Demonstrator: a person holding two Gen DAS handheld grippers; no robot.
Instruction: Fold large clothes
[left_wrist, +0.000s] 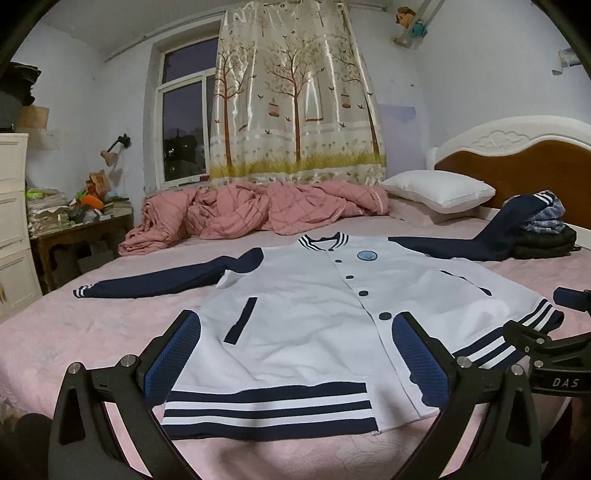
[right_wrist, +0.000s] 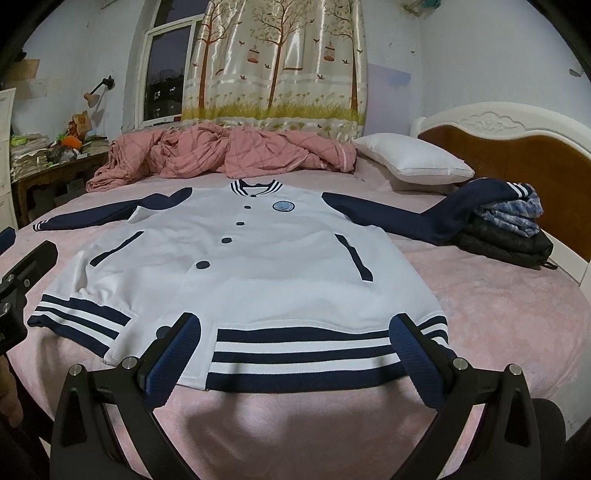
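Note:
A white varsity jacket (left_wrist: 306, 314) with navy sleeves and a striped hem lies spread flat, front up, on the pink bed sheet (left_wrist: 74, 332). It also shows in the right wrist view (right_wrist: 258, 266). My left gripper (left_wrist: 295, 354) is open, its blue pads either side of the hem's left half, just above it. My right gripper (right_wrist: 295, 350) is open over the hem's right half. The jacket's right sleeve (right_wrist: 406, 218) lies up onto a pile of clothes.
A pile of folded clothes (right_wrist: 506, 229) sits at the bed's right edge. A crumpled pink quilt (left_wrist: 251, 210) and a white pillow (left_wrist: 439, 190) lie at the back. A headboard (left_wrist: 517, 155) stands right; a cluttered side table (left_wrist: 74, 221) stands left.

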